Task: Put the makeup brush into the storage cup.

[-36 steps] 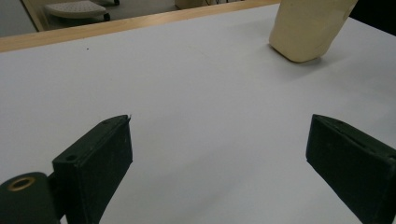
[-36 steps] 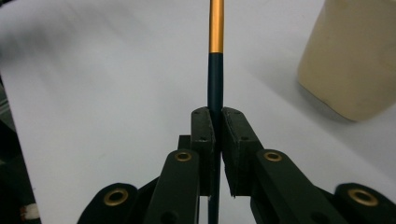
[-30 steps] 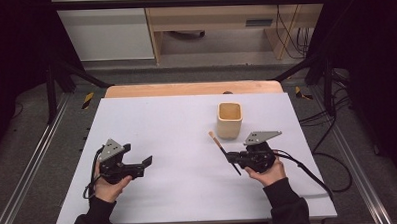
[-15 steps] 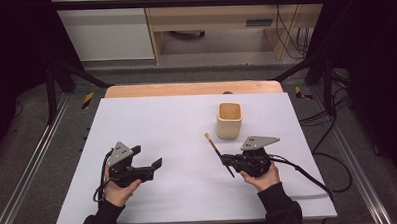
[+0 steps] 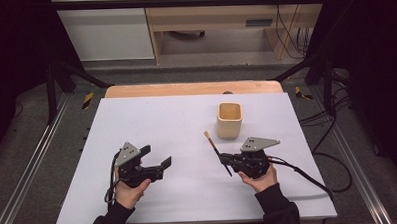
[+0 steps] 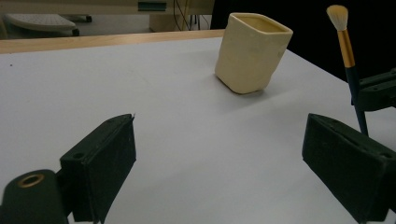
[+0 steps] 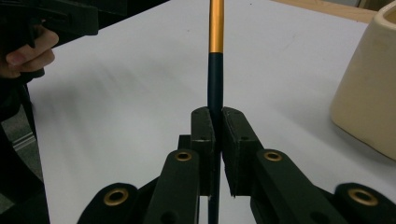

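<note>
Currently, itemised from my left across to my right:

1. Left gripper [image 5: 156,166], in my left hand [image 5: 127,190]: jaws spread wide, nothing between them. Ahead of them lies bare white table [image 5: 151,118]; the far wooden edge is well apart.

2. Brush [image 5: 217,152]: a makeup-type brush with pale bristles, a gold ferrule and a dark handle. My right gripper [image 7: 215,135] has its jaws pressed together on the dark handle, below the ferrule. The bristle end sticks out past the jaws, clear of the table; the handle's tail runs back beneath them.

3. Cream cup [image 5: 230,120]: squarish, upright, mouth open, standing beyond my right jaws and to one side, near but apart from the brush tip.

Risks, as I judge them: the pinch sits on a thin round handle, so a twist could let the brush swivel or slip. The cup looks light; a nudge on its rim from the bristles might tip it.

Room: open surface between my two grippers; the table's right edge is near my right hand [image 5: 256,179].
</note>
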